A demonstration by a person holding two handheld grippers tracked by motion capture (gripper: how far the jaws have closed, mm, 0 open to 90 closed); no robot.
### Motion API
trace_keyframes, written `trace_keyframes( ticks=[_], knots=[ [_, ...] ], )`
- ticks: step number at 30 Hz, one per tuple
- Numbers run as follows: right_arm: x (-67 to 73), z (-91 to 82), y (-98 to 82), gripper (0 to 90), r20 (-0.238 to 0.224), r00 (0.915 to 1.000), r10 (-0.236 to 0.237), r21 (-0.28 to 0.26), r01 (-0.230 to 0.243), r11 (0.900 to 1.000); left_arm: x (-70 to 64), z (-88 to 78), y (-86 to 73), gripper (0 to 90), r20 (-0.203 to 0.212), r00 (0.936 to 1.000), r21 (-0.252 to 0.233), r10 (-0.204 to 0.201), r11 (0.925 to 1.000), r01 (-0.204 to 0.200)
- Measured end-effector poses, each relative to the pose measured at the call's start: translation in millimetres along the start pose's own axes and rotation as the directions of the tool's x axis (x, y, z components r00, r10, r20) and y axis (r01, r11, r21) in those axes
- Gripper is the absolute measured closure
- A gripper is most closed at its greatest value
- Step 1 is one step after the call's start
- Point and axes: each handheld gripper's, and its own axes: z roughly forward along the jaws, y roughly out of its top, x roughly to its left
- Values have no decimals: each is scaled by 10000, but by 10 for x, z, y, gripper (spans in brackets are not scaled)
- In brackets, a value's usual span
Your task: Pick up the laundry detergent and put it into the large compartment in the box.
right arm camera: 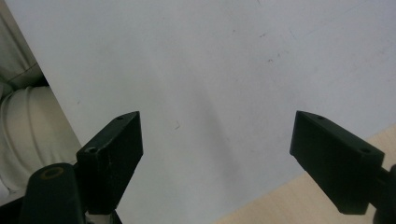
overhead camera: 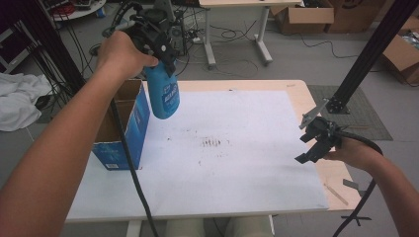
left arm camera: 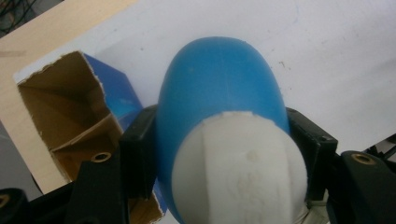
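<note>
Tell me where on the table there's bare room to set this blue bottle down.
The white sheet is bare from the open box across to the right gripper, apart from faint marks mid-sheet. The widest patch lies between them, toward the near edge. It is crowded at the left, where the blue bottle hangs in the left gripper beside the box.

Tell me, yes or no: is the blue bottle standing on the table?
No, the blue bottle hangs in the air, clamped in the left gripper above the table, beside the open box.

Smooth matt plastic bottle (overhead camera: 163,96); torn cardboard box (overhead camera: 123,126).
</note>
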Motion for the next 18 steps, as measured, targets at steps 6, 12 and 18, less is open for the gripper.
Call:
trace_keyframes(
  ticks=[6,12,18],
  knots=[
    [3,47,35,169,-68,9999,-121,17,121,9999,109,-61,34,380,-13,9974,-179,-723,9972,722],
    [-5,48,41,169,-89,9999,-134,2,135,9999,207,-133,13,380,-209,9914,-399,-1288,9910,1279],
    [-19,55,29,169,-93,9999,-146,-37,145,9999,347,-258,-76,381,-418,9812,-755,-1884,9798,1849]
  ],
)
